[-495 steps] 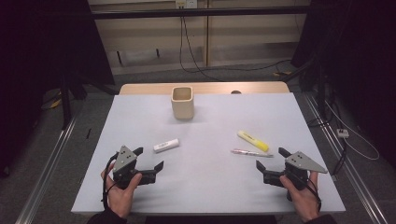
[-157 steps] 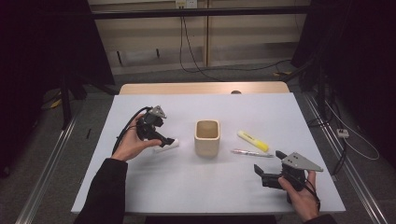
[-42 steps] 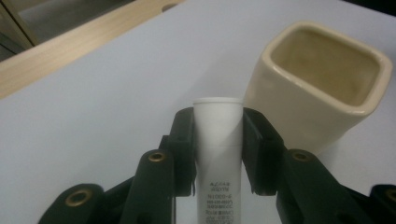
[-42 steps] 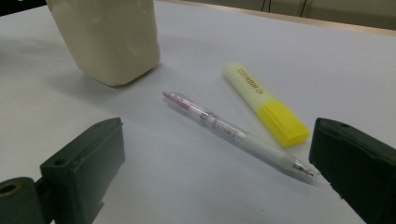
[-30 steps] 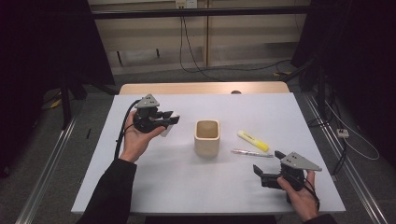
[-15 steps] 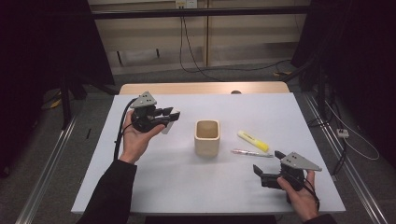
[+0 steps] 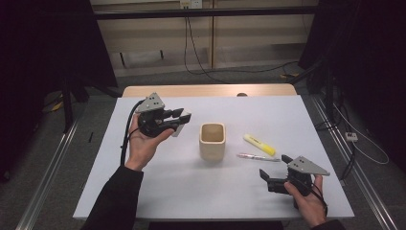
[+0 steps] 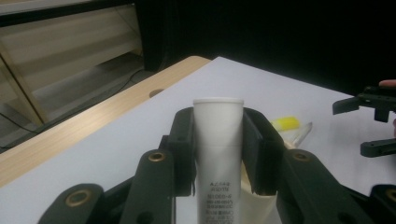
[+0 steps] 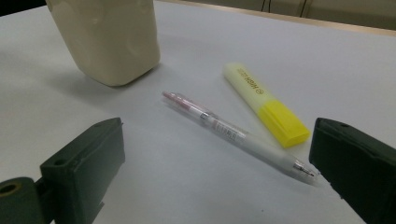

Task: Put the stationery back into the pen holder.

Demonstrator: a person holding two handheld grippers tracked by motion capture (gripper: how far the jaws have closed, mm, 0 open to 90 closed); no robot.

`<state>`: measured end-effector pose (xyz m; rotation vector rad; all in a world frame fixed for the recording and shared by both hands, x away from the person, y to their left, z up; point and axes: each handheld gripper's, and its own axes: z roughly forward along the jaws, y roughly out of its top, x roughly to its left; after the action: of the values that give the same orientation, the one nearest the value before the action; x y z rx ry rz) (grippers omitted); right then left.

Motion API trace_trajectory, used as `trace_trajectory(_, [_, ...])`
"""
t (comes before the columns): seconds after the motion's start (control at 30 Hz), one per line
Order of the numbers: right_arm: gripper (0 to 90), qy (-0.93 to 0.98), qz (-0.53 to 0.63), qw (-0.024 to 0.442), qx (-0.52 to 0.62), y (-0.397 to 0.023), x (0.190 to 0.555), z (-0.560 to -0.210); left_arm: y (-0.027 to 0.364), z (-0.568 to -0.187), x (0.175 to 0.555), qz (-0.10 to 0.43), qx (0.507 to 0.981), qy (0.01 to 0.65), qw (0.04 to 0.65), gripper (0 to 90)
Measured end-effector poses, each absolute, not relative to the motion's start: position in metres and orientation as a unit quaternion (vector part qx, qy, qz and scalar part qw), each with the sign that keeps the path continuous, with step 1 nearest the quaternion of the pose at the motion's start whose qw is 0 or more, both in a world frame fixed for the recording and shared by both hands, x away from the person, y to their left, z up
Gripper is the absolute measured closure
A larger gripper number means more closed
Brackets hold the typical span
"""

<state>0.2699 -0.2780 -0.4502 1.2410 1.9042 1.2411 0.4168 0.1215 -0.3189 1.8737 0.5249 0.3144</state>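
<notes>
White, round and capped, the small tube (image 8: 218, 154) with dark print sits clamped in the left tool (image 8: 218, 140).

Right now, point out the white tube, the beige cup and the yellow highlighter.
white tube (image 8: 218, 140), left gripper view, middle of its body between the jaws
beige cup (image 7: 212, 148), high view, front wall
yellow highlighter (image 9: 264, 103), right gripper view, middle of its barrel

A cream square ceramic cup (image 7: 212, 141) is standing mid-worktop (image 7: 191, 191). Right of it a yellow plastic highlighter (image 7: 259, 144) is lying, a clear plastic pen (image 7: 257, 157) just before it. The white plastic tube (image 8: 218, 154) is sitting raised left of the cup.
</notes>
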Motion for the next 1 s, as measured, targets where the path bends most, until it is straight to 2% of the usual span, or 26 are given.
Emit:
trace_trajectory(0.33, [3.2, 0.707, 0.463, 0.272, 0.460, -0.278, 0.270, -0.450, 0.105, -0.314, 0.406, 0.129, 0.791, 0.208, 0.561, 67.7])
trace_trajectory(1.0, [3.2, 0.707, 0.462, 0.272, 0.461, -0.279, 0.270, -0.450, 0.054, -0.323, 0.415, 0.093, 0.789, 0.202, 0.573, 67.6])
